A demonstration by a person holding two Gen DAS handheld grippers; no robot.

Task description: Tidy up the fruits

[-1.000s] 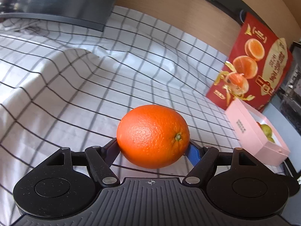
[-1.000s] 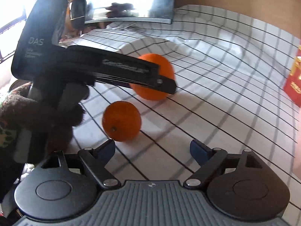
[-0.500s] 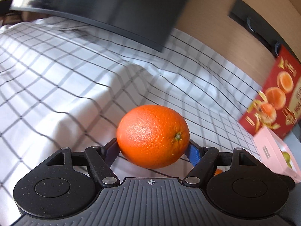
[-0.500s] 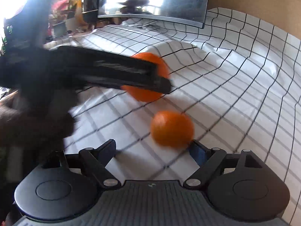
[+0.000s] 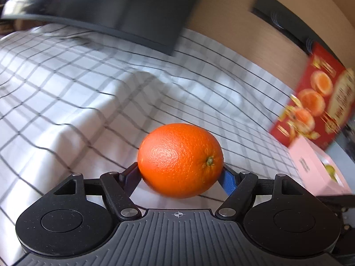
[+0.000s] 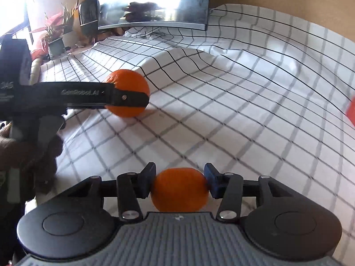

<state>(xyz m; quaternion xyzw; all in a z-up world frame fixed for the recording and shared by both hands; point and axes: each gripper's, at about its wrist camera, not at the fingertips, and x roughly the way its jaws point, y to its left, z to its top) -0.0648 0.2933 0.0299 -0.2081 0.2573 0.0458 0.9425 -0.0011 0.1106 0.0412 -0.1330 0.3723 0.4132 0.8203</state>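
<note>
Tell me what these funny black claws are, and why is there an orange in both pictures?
They are not robot claws. A person holds a two-finger grabber in each hand, and each grabber has a small camera looking out along its fingers. So each picture is what one grabber sees.

The left camera shows the left gripper squeezing a big orange between its fingers. Far right sits a pink box with something greenish inside, and a red carton with oranges printed on it.

The right camera shows the right gripper closed around a smaller orange. Look left in that picture: there is the other grabber from the side, with the big orange.

Underneath everything lies a checked white cloth. The job is tidying the fruit.
</note>
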